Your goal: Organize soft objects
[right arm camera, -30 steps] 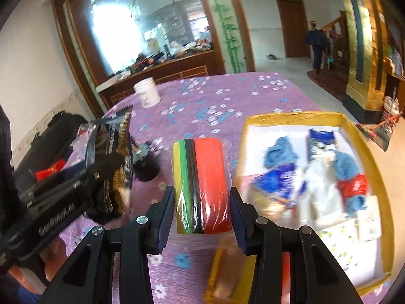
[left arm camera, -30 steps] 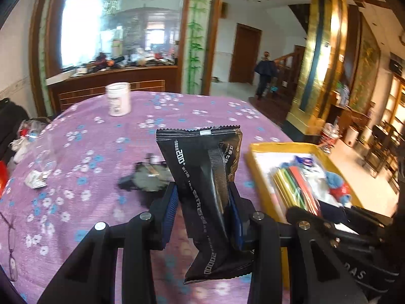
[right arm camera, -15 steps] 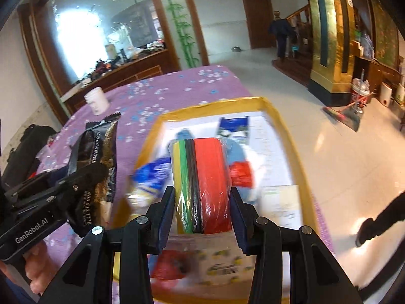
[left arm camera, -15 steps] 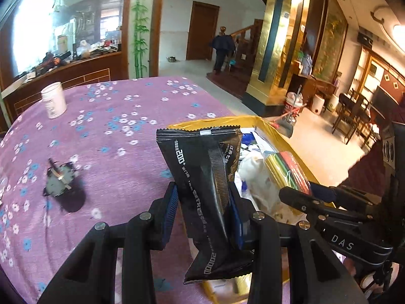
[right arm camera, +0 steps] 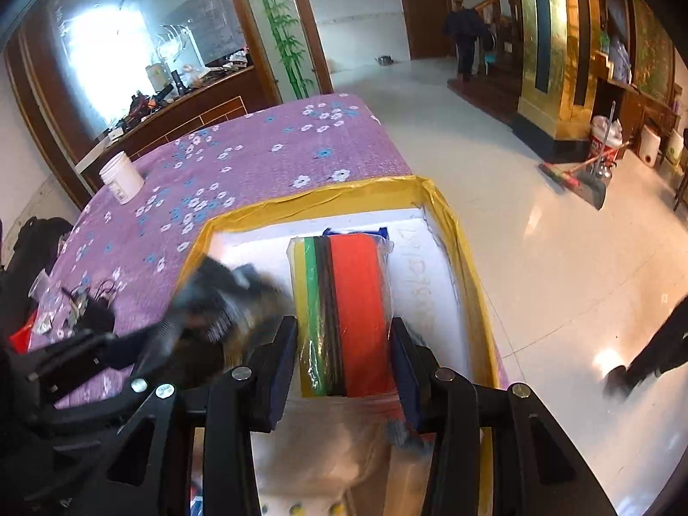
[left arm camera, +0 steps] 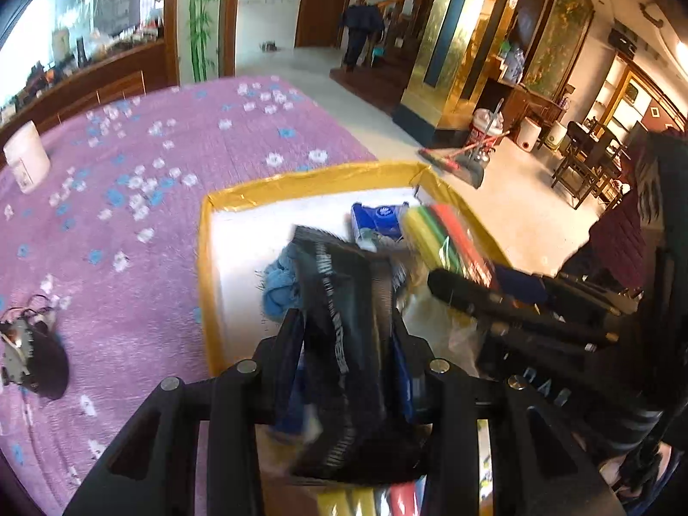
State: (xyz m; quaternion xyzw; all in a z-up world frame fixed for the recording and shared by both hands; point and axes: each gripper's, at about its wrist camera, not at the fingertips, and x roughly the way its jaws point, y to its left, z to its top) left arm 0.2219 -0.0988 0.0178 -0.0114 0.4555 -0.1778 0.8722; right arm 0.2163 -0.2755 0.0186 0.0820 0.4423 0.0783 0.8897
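Over the purple flowered tabletop (right arm camera: 258, 150), both hand-held grippers have swung away from the open cloth and now hang above the yellow-rimmed tray (right arm camera: 309, 202) at the table's edge. A second ago the tray sat off to the side of each view; now its white floor fills the middle of both, so the carry phase looks finished and the drop-off is at hand.

Next in size, the left hand-held gripper (left arm camera: 348, 344) stays clamped on the black snack packet (left arm camera: 344, 301), which has tipped forward and blurs with motion, its top edge over the blue cloth bundle (left arm camera: 279, 284) lying in the tray. The right hand-held gripper (right arm camera: 344, 344) keeps its hold on the bagged stack of coloured sponges (right arm camera: 344, 301), yellow, green, black and red, upright between its pads and pointing at the tray's far wall, where a blue packet (right arm camera: 357, 232) shows behind it.

Smaller things are left behind on the cloth: the white jar (left arm camera: 26, 159) near the far edge and a small dark gadget with wires (left arm camera: 26, 357) at the near left. Neither load has been released yet; judging by the tilt and blur, the packet seems about to go down first.
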